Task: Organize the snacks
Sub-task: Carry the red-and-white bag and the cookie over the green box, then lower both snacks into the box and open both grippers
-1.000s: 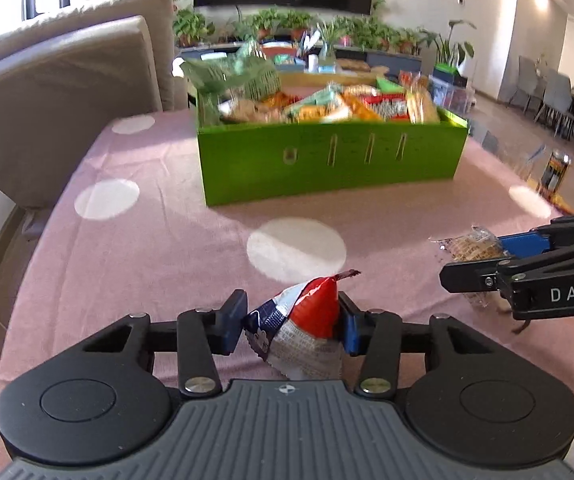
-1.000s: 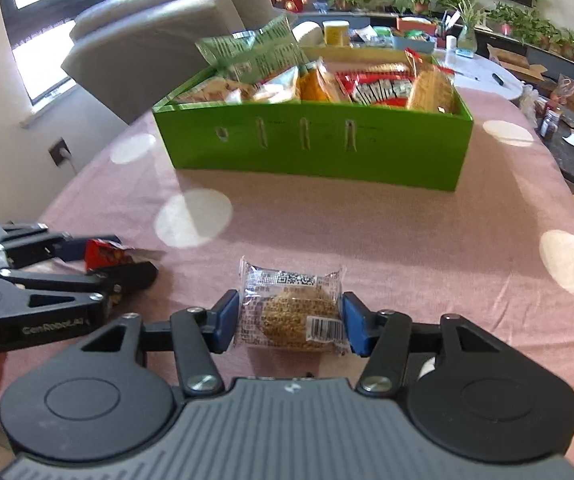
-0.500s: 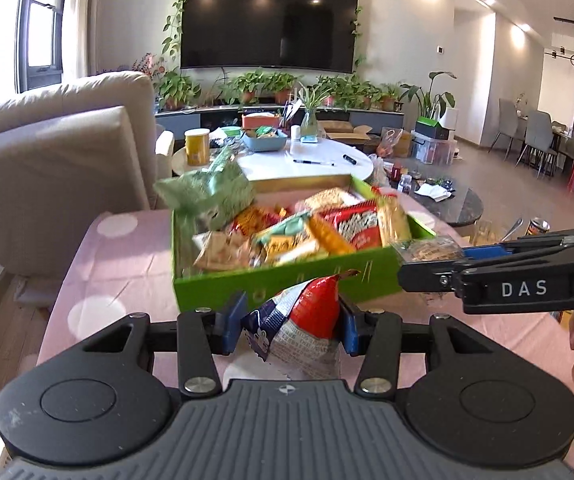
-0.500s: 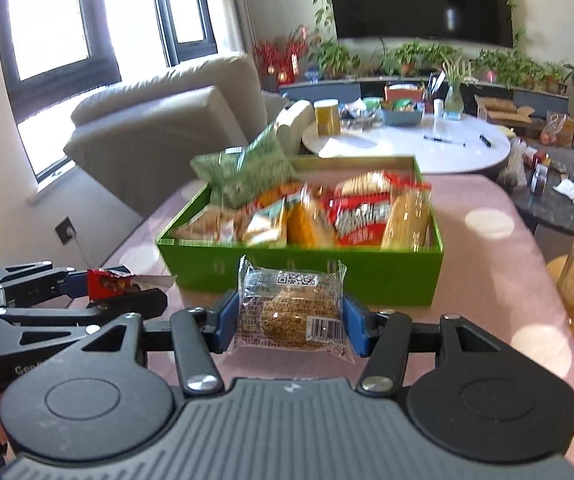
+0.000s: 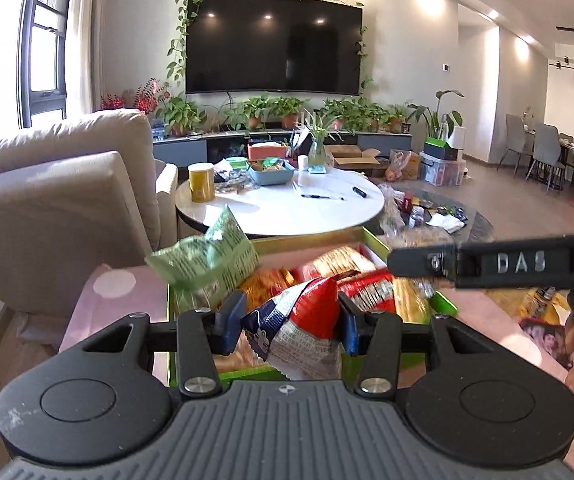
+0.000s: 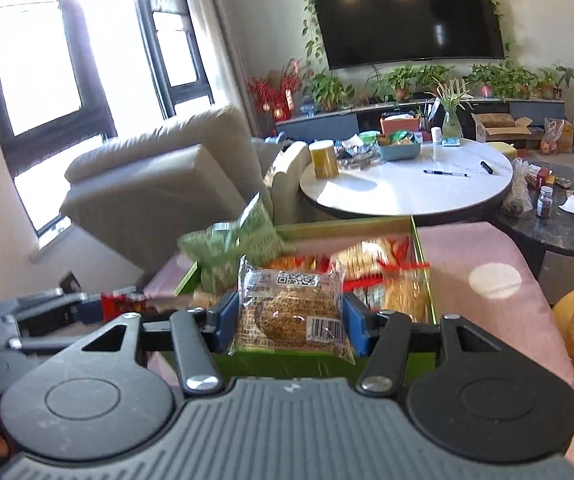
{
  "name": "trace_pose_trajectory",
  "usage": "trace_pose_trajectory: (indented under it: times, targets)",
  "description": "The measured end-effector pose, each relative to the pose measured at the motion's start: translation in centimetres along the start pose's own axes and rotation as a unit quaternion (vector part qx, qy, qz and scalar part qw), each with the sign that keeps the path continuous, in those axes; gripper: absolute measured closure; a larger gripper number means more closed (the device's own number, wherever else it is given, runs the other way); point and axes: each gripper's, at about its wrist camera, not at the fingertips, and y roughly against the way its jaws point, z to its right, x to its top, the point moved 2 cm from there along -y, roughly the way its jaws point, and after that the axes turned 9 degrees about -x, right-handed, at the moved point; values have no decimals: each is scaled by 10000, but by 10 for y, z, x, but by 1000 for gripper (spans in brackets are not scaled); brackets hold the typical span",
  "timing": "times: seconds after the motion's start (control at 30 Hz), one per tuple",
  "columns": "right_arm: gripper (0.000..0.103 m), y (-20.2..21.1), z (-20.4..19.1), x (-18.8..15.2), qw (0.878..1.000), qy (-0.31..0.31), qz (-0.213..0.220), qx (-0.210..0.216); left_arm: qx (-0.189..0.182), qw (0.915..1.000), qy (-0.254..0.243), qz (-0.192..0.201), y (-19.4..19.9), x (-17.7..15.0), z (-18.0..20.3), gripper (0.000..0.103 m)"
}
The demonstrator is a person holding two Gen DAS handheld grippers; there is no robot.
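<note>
Snacks: red-and-blue packet (image 5: 299,328) clamped between left gripper (image 5: 291,326) pads and clear-wrapped cake (image 6: 291,312) pinched by right gripper (image 6: 289,316), both raised over near edge of green box (image 6: 347,226), seemingly for dropping among packets already inside.

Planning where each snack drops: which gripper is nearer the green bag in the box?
Left. The left gripper sits just right of the green bag; the right gripper is farther right.
</note>
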Motion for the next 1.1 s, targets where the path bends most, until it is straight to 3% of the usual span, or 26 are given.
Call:
trace_pose_trajectory:
  times: [0.23,0.63,0.73,0.8,1.1]
  targets:
    - [3,-39,8,30,9999,-117,-60,-91,17,9999,146,-74,-38,18,-12,59]
    - [3,-107,12,18,9980,-191,-605,-63,115,9982,411,-418,-108,11,-43,59]
    - [3,-119,14,19,9976,-225,-651,-55,106,9979,479,-427,-120,8,-48,47]
    - [2,-122,15,19,9979,-273,-588,-41,130,9977,529,-411,-123,7,-50,32]
    - [2,-101,12,14,9983,-289,-493,-76,266,9974,547,-388,-109,2,-47,18]
